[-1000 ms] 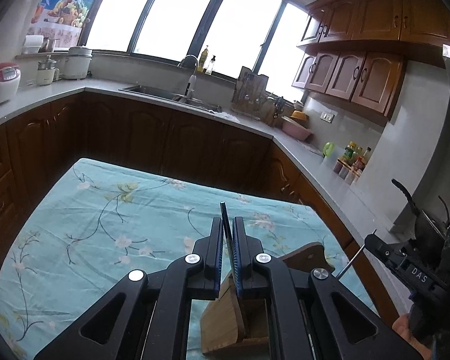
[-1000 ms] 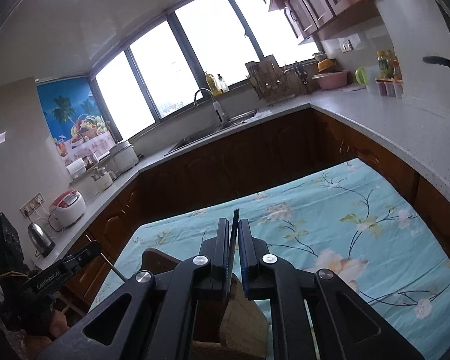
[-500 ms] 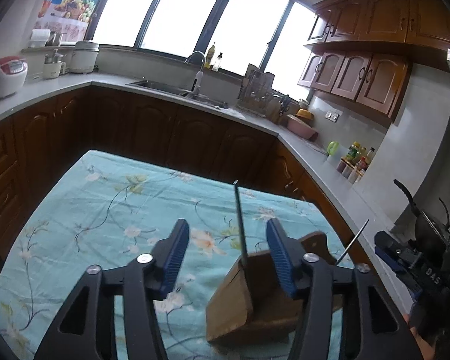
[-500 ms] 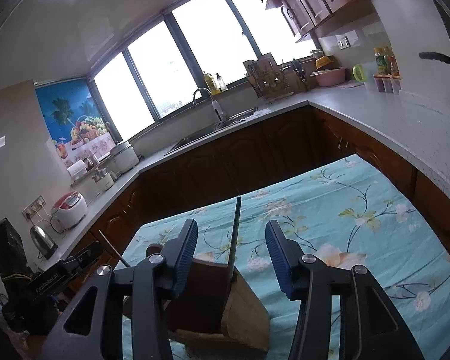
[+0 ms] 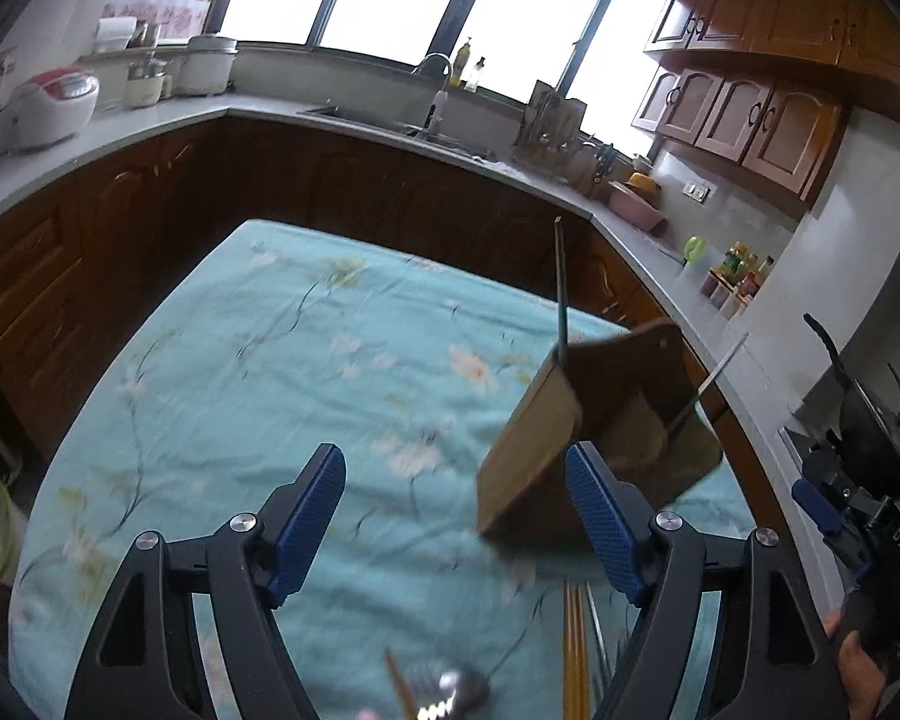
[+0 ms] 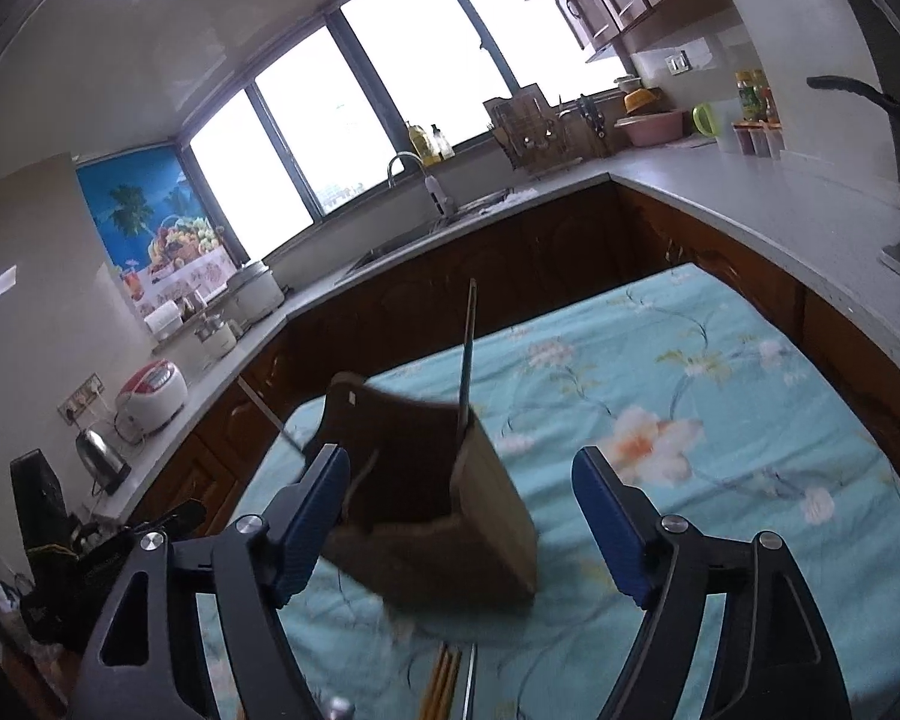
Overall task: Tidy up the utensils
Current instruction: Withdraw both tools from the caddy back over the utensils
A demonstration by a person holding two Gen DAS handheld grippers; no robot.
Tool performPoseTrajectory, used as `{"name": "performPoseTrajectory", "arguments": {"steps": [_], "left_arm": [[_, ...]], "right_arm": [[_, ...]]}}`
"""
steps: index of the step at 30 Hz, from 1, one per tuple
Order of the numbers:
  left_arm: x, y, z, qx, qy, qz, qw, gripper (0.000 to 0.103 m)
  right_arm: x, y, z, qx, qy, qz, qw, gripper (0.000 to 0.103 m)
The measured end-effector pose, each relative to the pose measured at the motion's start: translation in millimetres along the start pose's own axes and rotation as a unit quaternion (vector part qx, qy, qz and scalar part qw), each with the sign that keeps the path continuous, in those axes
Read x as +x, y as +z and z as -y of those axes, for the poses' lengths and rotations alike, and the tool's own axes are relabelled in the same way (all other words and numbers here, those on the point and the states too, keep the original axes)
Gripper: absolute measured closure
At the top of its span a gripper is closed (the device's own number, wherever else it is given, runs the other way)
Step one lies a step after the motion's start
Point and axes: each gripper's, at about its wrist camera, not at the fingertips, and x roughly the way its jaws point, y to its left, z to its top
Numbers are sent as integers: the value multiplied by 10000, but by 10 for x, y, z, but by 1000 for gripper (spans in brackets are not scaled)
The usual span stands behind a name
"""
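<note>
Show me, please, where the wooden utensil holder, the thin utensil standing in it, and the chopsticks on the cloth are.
wooden utensil holder (image 6: 492, 516): right wrist view, on its light front wall.
thin utensil (image 6: 468, 348): right wrist view, on the middle of its upright shaft.
chopsticks (image 5: 575, 648): left wrist view, on their yellowish shafts near the bottom edge.

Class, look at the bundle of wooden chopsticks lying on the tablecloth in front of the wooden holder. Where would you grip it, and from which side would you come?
Probably grip the wooden chopsticks across their shafts, coming down from above: they lie flat and side by side on the tablecloth, pointing toward the wooden holder. The open left gripper is nearest; their near ends are out of view.
</note>
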Motion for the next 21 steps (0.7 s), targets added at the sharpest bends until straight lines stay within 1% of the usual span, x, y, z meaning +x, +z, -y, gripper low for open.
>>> {"name": "performPoseTrajectory", "arguments": {"steps": [2,10,15,21], "left_arm": [[-116,-50,-38,-30,55,-61,10000,27],[-529,-328,-224,-216,77,-238,9995,27],[-688,-471,-274,-201,133,-322,9992,27],[-756,-646,-322,-243,211,-516,9981,27]], "right_arm": [[-83,-93,8,41,-8,-62,10000,23],[-335,-452,38,147,-69,-305,9994,23],[-424,-620,37,155,-120,-407,9990,23],[-493,-829,3,129,-118,-562,9983,23]]}}
